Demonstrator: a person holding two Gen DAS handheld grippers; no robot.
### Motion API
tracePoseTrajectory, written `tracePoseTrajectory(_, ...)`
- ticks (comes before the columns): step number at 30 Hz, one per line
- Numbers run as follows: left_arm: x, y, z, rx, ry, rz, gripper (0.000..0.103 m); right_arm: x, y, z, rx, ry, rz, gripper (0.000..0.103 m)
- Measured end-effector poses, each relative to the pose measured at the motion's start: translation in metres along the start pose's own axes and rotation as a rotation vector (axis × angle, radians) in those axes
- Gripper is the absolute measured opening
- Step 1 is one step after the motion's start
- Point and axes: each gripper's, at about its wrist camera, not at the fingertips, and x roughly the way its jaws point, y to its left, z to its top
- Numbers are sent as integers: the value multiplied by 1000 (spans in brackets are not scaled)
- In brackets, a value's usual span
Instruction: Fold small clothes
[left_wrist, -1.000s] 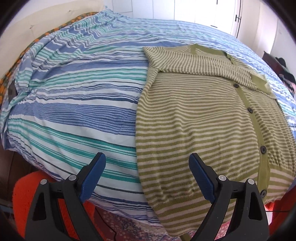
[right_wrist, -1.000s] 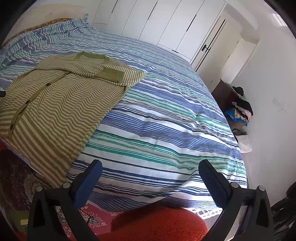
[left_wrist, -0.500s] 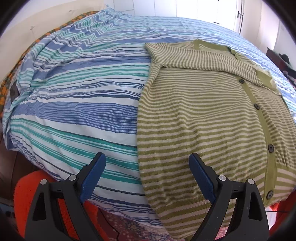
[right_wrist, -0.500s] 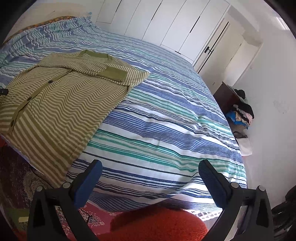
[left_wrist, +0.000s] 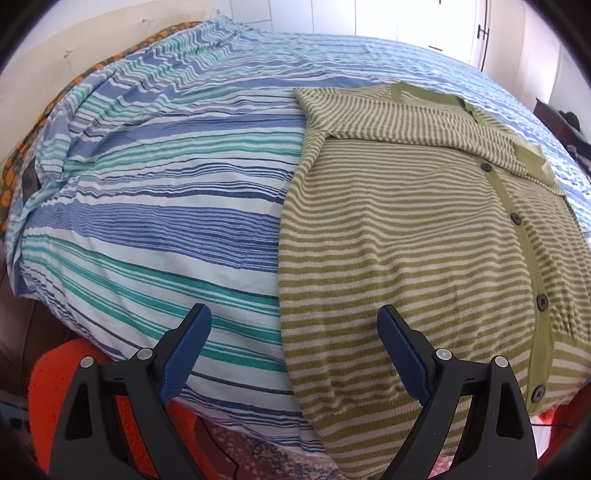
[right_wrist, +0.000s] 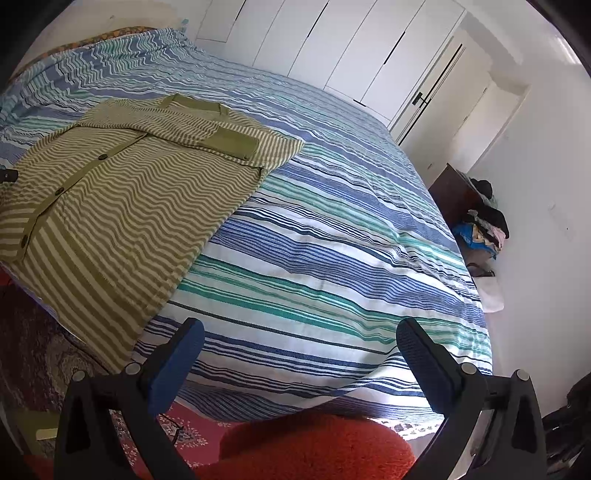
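Observation:
A green and cream striped cardigan (left_wrist: 413, 236) lies buttoned on the striped bed cover (left_wrist: 155, 206), both sleeves folded across its chest, its hem hanging over the bed's near edge. My left gripper (left_wrist: 295, 347) is open and empty, just short of the cardigan's lower left edge. In the right wrist view the cardigan (right_wrist: 122, 199) lies at the left on the bed cover (right_wrist: 332, 258). My right gripper (right_wrist: 301, 358) is open and empty, near the bed's front edge, well right of the cardigan.
An orange fluffy stool (right_wrist: 314, 446) stands below the bed edge, also in the left wrist view (left_wrist: 70, 376). A patterned rug (right_wrist: 33, 354) covers the floor. White wardrobe doors (right_wrist: 332, 44) line the far wall. A dark cabinet with piled clothes (right_wrist: 480, 218) stands at the right.
My left gripper has moved closer to the cardigan's lower left edge and tilted down. My right gripper has shifted slightly; the cardigan sits a bit farther right in its view. Both stay open.

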Motion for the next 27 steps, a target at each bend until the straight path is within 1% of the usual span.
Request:
tracePoseTrajectory(1,-1,0,1,0,-4,0,92,-2,0,2,9,2,8,103)
tracePoseTrajectory(3,-2,0,2,1,-11,1,92,-5,3,10,10,3,50,103)
tracePoseTrajectory(6,-1,-2,3,7,-12,0,92,-15,16,34,2,-24,158,103)
tracePoseTrajectory(8,-1,-4,2,14,-8,-2,92,-17,30,52,-9,-51,208,103)
tracePoseTrajectory(11,1,-8,0,40,-1,-1,92,-7,58,76,-47,-83,244,103)
tracePoseTrajectory(14,6,-14,-3,81,11,15,92,17,87,87,-63,-70,245,103)
tracePoseTrajectory(17,11,-16,-6,97,30,22,92,49,109,81,-36,-3,276,102)
tracePoseTrajectory(20,13,-13,-7,88,40,19,96,76,127,61,-40,97,283,102)
tracePoseTrajectory(22,16,-12,-7,78,51,13,96,81,126,47,-2,108,309,102)
tracePoseTrajectory(24,18,-12,-7,67,60,9,97,84,118,44,46,112,344,103)
tracePoseTrajectory(27,20,-13,-7,64,66,11,97,88,116,43,66,115,364,103)
